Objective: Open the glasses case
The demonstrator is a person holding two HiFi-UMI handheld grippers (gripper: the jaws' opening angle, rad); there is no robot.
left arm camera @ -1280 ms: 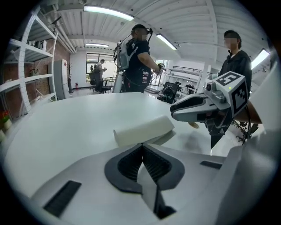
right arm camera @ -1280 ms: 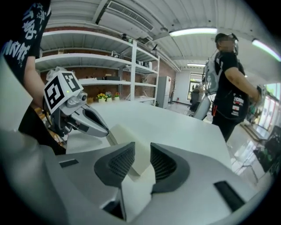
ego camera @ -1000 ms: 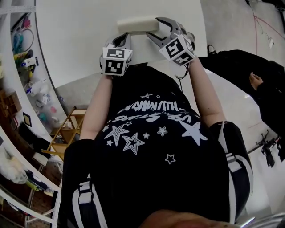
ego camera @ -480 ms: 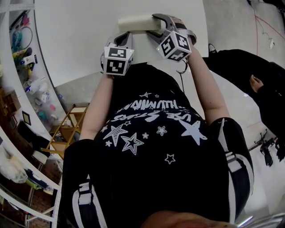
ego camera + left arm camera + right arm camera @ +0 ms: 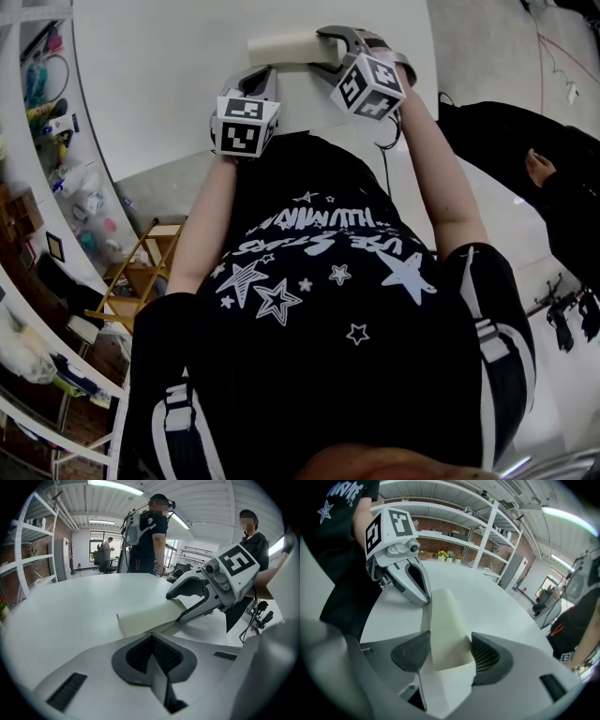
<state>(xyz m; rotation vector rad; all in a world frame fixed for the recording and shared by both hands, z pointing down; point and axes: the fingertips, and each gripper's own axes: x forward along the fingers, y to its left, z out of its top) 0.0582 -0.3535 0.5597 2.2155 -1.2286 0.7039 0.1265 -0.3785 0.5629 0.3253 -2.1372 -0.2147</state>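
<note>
A cream glasses case (image 5: 286, 49) lies on the white table (image 5: 169, 84) near its front edge. My left gripper (image 5: 262, 81) is at the case's near left side; in the left gripper view (image 5: 152, 660) its jaws are shut on a thin cream flap (image 5: 159, 686) of the case (image 5: 147, 618). My right gripper (image 5: 321, 52) straddles the case's right end. In the right gripper view the case (image 5: 445, 620) fills the gap of the right gripper (image 5: 447, 654); both pads touch it as the jaws close. The left gripper (image 5: 423, 599) sits at its far end.
Two people stand beyond the table, one (image 5: 149, 531) at the far edge and another (image 5: 253, 534) to the right. Shelving (image 5: 464, 522) lines the wall. Someone in dark clothes (image 5: 553, 187) is on the floor to the right, and a wooden stool (image 5: 141, 281) stands below left.
My right gripper has rolled and shifted slightly up along the case's right end. The left gripper and the case have kept still.
</note>
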